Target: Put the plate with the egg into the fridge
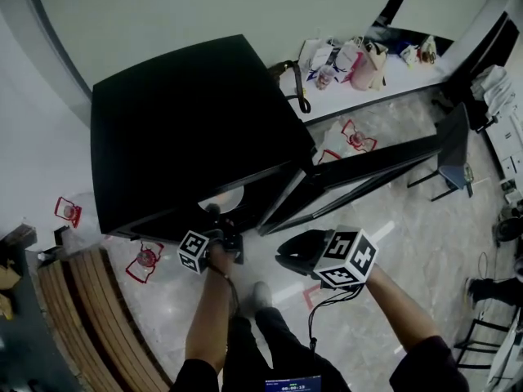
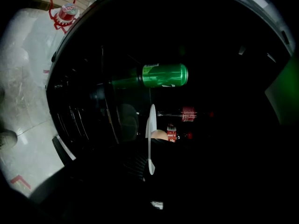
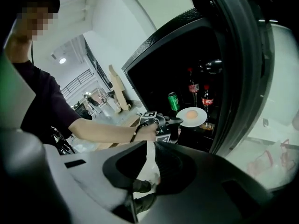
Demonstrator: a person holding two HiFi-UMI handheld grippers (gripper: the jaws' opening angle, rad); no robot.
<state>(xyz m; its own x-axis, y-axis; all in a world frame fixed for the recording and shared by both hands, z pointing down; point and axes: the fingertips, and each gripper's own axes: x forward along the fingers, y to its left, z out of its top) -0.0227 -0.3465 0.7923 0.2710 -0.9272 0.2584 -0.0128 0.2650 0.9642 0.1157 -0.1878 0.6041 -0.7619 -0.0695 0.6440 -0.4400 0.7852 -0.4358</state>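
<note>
Left tool (image 3: 175,121): clamped on plate (image 3: 191,117) rim, egg (image 3: 192,113) on top, held at fridge (image 1: 188,121) mouth.
Right tool (image 1: 284,261): jaws slightly parted, nothing held.
Ahead: green can (image 2: 163,75) at 12 o'clock, cola bottles (image 3: 207,99) behind the plate.
Door (image 1: 359,166): swung open at 3 o'clock.

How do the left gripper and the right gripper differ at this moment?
The left gripper is shut on the rim of the plate carrying the egg; the right gripper holds nothing, its fingers slightly apart. The left gripper reaches into the open fridge; the right gripper hangs outside it, above the floor. Both carry a marker cube and point toward the fridge.
</note>
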